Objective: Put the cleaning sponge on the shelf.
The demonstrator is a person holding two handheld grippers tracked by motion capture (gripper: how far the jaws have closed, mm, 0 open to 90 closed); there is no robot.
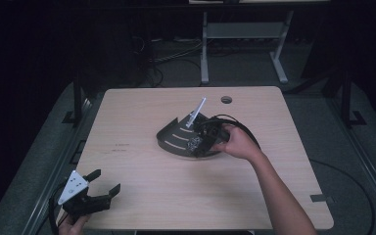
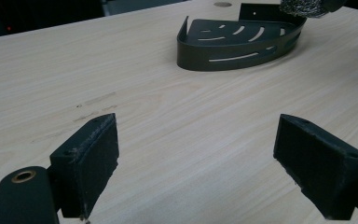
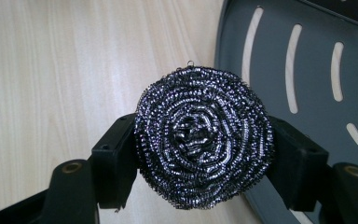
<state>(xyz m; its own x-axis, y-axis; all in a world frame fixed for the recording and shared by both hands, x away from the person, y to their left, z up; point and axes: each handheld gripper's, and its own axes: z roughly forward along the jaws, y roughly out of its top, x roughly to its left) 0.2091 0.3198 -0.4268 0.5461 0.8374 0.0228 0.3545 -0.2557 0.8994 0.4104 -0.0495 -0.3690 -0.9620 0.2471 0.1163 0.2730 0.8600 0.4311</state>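
Observation:
A round steel wool scourer [image 3: 204,137] is clamped between the jaws of my right gripper [image 3: 204,154], which is shut on it. In the high view the right gripper [image 1: 196,145] holds the scourer [image 1: 194,144] over the front rim of a dark slotted corner caddy [image 1: 174,137] in the middle of the table. The caddy [image 2: 235,44] lies far ahead in the left gripper view, with the scourer [image 2: 303,7] above its right end. My left gripper [image 1: 106,182] rests open at the table's front left corner, nothing between its pads [image 2: 95,158].
A white stick-like piece [image 1: 196,112] leans up from the back of the caddy. A round cable hole [image 1: 226,100] sits near the table's far edge. Bare wood tabletop [image 1: 152,186] stretches between the two grippers. A table frame and cables stand on the floor behind.

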